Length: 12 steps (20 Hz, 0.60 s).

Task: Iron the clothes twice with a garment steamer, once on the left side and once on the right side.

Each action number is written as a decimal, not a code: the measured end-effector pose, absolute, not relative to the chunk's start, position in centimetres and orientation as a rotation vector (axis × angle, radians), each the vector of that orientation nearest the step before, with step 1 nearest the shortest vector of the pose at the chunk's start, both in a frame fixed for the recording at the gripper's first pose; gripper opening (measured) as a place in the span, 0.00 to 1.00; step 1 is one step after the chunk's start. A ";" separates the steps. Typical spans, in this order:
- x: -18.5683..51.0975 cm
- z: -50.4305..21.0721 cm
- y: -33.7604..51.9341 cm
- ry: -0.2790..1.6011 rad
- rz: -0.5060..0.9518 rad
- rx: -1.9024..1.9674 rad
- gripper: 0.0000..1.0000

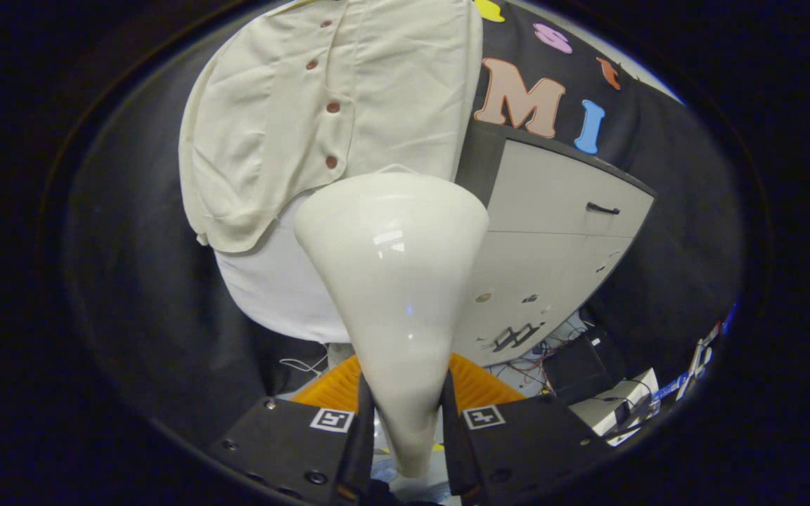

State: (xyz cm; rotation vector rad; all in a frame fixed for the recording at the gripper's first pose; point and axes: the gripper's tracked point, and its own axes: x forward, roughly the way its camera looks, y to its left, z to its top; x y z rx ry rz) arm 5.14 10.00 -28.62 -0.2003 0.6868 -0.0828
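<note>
Hiding the shirt's (320, 119) hem, the steamer (394, 281) sits clamped between the jaws.

camera rides the gripper (402, 422), looking forward along its fingers, close behind the steamer head (391, 281), facing the hanging shirt (306, 105).

The steamer (394, 281) is clamped by its narrow handle between both fingers of the gripper (405, 422). Its wide head is positioned against the lower hem of the shirt (292, 126). A cabinet (560, 239) is located beside the steamer.
</note>
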 end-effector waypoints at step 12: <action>0.5 -11.3 9.0 0.434 -0.003 -0.207 0.42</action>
